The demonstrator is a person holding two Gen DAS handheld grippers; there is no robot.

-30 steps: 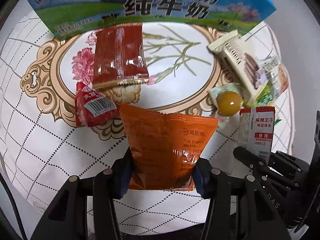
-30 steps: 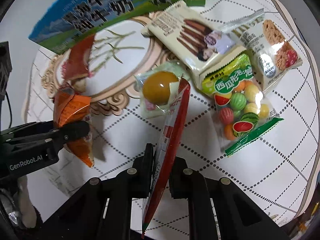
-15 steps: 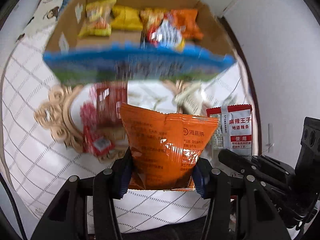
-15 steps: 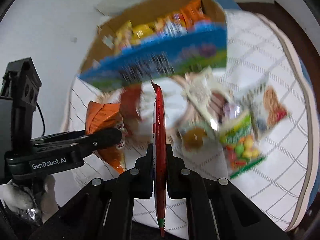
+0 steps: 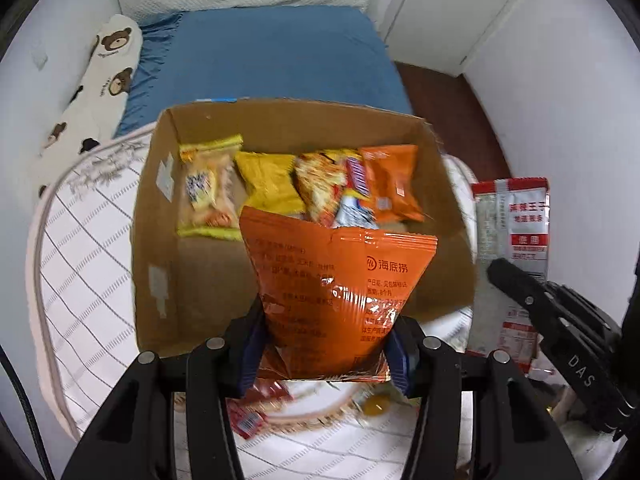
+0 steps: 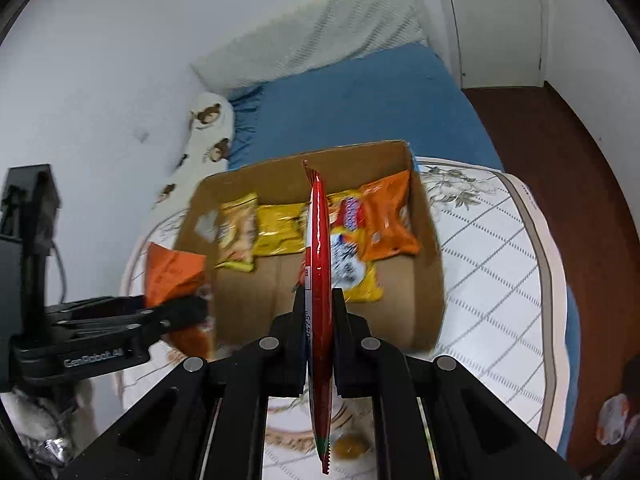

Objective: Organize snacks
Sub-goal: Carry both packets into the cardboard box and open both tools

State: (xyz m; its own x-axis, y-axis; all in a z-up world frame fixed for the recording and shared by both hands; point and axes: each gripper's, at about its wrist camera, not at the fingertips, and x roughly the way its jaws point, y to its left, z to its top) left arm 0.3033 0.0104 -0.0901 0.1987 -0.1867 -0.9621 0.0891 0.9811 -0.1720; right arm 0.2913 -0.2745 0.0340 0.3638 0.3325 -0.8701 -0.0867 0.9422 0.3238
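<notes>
My left gripper is shut on an orange snack bag, held upright over the near wall of an open cardboard box. My right gripper is shut on a flat red-and-white snack packet, seen edge-on, held just before the same box. The packet also shows at the right of the left wrist view, and the orange bag at the left of the right wrist view. Several yellow and orange snack packs lie along the box's far side.
The box stands on a white quilted table cover. A small red packet and a yellow egg snack lie below the left gripper. Behind the box are a blue bed and a bear-print pillow.
Both grippers have lifted their snacks off the table and moved forward and up to the box. The view went from the snacks on the table to the open box's inside.
</notes>
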